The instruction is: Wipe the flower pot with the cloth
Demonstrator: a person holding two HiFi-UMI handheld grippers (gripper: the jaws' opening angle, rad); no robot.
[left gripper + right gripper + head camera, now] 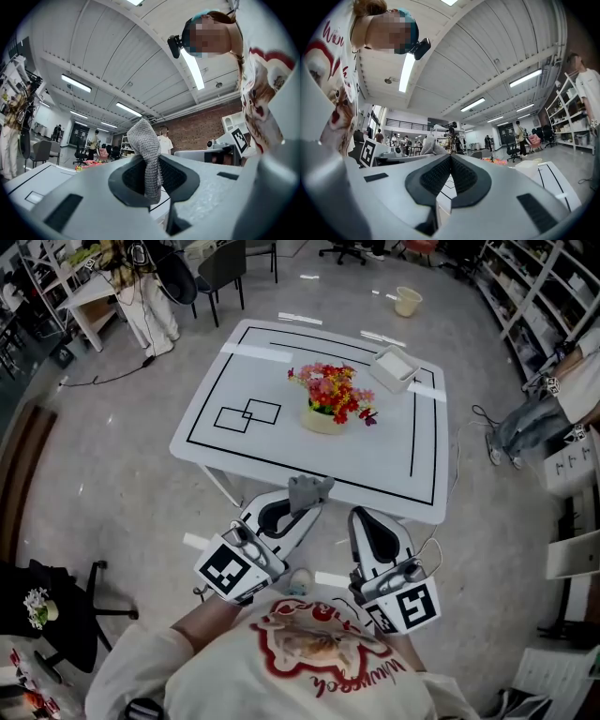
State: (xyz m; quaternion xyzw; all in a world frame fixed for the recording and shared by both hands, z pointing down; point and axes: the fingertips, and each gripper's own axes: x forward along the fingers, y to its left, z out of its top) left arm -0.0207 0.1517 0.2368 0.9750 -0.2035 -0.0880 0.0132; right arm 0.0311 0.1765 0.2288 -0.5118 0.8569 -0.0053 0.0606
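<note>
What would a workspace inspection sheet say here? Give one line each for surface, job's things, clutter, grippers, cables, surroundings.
surface: white table with black taped lines.
job's things: flower pot mid-table; grey cloth in the left gripper, off the table.
clutter: white box near the far right corner.
grippers: left gripper shut on the cloth; right gripper shut, empty.
cables: dark cable lying far left of the table.
surroundings: bucket, chairs, shelves, people.

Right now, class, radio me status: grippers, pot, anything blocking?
Left gripper shut on cloth. Right gripper shut, empty. Flower pot on table, untouched. Nothing blocking.
</note>
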